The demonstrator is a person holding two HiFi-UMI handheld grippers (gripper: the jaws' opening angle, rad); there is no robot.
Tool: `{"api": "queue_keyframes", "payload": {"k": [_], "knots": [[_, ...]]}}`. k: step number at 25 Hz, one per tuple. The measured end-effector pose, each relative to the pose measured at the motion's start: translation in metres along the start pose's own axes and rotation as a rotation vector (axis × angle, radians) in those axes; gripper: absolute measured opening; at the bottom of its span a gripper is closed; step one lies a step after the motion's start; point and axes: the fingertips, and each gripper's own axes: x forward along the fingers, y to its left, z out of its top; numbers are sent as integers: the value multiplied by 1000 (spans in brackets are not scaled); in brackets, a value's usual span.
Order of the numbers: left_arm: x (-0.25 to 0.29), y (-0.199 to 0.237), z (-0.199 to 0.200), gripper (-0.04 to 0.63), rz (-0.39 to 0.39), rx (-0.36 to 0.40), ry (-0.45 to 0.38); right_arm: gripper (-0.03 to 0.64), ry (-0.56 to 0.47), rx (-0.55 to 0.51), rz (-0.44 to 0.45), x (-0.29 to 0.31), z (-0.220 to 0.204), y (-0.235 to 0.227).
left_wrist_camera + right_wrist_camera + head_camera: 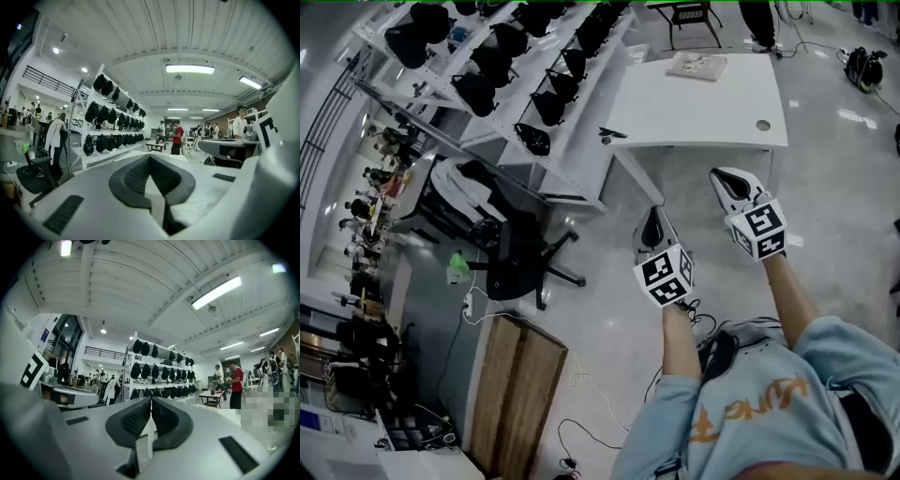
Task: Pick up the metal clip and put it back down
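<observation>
Left gripper (653, 217) and right gripper (724, 178) hang level short of the white table (712, 108), jaws pressed together on nothing, likely pre-approach; the probable metal clip (612, 134) sits on the table edge, 11 o'clock from the left gripper.

Small dark metal clip (612, 135) at the left edge of the white table (703, 108)

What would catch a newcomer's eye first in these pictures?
Two hand-held tools stand out: the left gripper and the right gripper, held out over the floor, jaws shut and empty. Ahead stands a white table, and at the left a long rack full of black bags.
</observation>
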Motion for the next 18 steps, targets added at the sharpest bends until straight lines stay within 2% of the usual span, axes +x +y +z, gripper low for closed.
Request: {"api": "queue_keyframes", "payload": {"k": [9, 18], "knots": [[8, 29, 22, 9, 58, 10, -38, 32, -32, -5, 96, 33, 13, 18], [29, 50, 33, 9, 75, 12, -67, 34, -53, -21, 101, 55, 19, 9]]}}
